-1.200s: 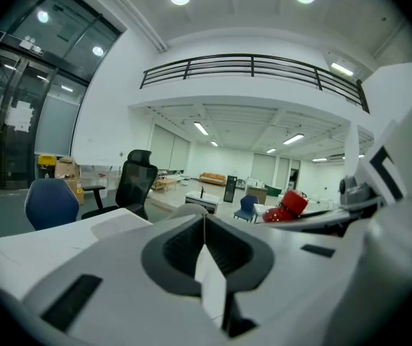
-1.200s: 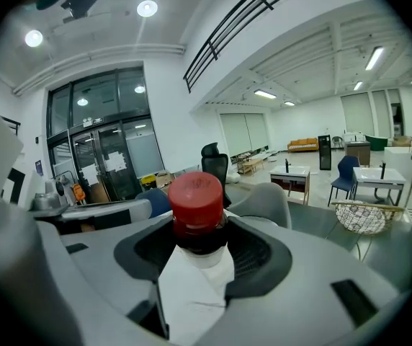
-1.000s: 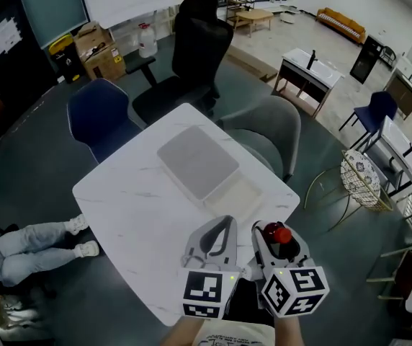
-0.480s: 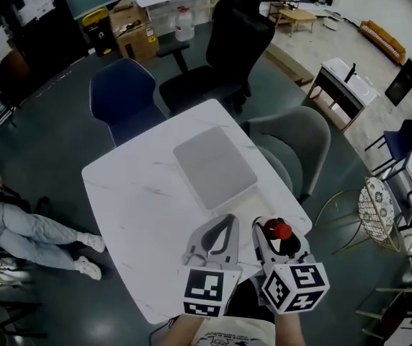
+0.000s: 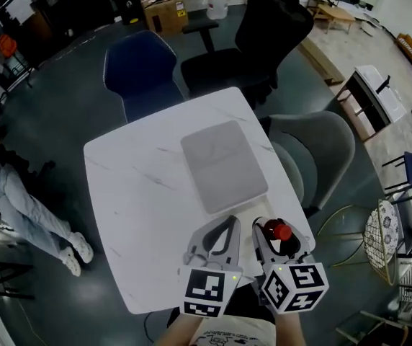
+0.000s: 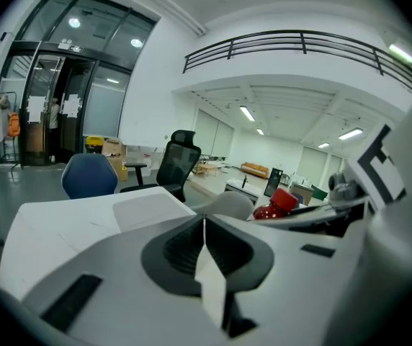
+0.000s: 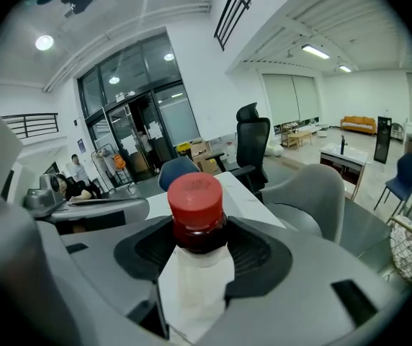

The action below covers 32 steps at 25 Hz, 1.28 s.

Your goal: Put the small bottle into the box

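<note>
A: Right gripper (image 7: 197, 254)?
B: Jaws clamped on the small bottle (image 7: 196, 211). Red cap up, dark contents.
A: Left gripper (image 6: 204, 240)?
B: Jaws pressed together, nothing between them.
A: Box (image 5: 222, 166)?
B: Grey, flat, seemingly lidded, on the white table (image 5: 137, 207). Both grippers are on the box's near side; the bottle is apart from it.

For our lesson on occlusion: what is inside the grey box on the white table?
The box shows only its shut grey top; whatever is inside is covered. The red-capped small bottle is not in it: the right gripper holds it.
</note>
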Tool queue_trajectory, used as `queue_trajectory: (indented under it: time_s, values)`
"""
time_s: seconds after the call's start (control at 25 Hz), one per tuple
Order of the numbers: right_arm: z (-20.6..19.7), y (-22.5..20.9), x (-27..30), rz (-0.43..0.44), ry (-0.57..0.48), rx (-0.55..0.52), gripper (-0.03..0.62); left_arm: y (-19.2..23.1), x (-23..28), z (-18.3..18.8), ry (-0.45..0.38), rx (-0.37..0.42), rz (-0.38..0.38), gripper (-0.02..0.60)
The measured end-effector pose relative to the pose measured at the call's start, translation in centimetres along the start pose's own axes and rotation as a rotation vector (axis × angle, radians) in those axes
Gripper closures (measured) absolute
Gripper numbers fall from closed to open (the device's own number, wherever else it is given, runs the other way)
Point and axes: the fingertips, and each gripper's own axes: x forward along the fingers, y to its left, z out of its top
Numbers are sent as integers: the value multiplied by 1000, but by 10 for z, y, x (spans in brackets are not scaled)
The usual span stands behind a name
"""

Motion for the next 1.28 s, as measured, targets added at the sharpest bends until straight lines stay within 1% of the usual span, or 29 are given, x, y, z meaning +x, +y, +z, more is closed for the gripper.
queue_trajectory:
  time_s: [0.32, 0.6, 1.04, 1.28]
  values:
    - [-26, -4, 33, 87, 108, -38, 365, 9, 18, -33, 75, -63, 75, 561]
    - [-46, -8, 57, 135, 181, -73, 365, 15, 30, -60, 126, -113, 120, 561]
    - [-77, -15, 85, 164, 302, -168, 365, 19, 46, -91, 190, -180, 155, 561]
    - [-91, -14, 96, 179, 366, -211, 365, 20, 49, -101, 212, -211, 168, 561]
